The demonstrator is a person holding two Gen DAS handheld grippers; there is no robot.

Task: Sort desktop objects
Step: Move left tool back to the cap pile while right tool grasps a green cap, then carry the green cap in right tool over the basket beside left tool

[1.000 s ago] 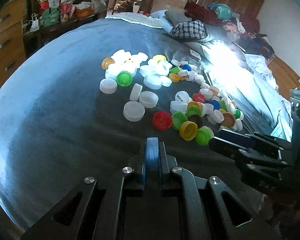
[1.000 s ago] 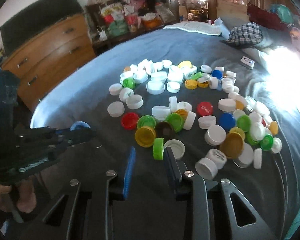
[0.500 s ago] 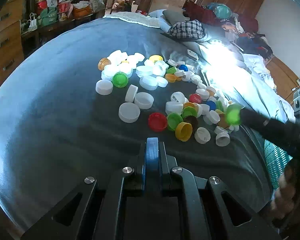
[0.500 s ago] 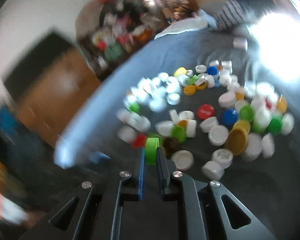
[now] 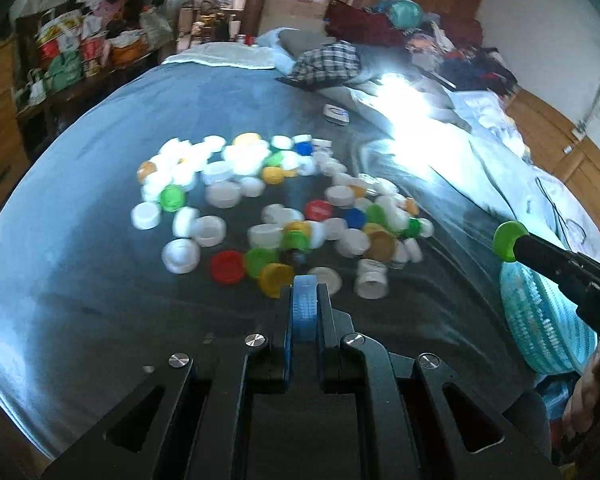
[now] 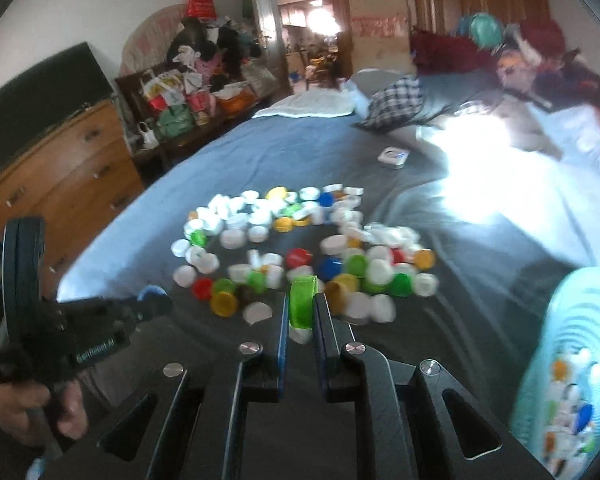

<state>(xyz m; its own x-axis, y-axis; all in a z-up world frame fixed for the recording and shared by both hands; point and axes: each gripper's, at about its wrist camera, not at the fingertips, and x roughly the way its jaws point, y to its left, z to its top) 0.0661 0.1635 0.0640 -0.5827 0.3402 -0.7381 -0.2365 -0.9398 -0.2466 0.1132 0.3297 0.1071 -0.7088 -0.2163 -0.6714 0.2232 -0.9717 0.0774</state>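
Bed point(image 5: 80, 280): grey cover carrying the scattered bottle caps point(image 5: 228, 196) mid-surface.
Basket point(image 6: 580, 344): turquoise, at the bed's right edge, already holding caps.
Right gripper point(image 6: 300, 304): pinching the green cap point(image 6: 300, 300) on edge; basket lies to its right, nearer this hand.
Left gripper point(image 5: 305, 304): pressed together on a blue cap point(image 5: 305, 312).

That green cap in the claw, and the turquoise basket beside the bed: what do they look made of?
The green cap looks like smooth, glossy moulded plastic: even bright colour, thin rim. The turquoise basket seems woven or crocheted from cord or yarn, judging by its ridged coiled rows, though blur leaves the fibre uncertain.
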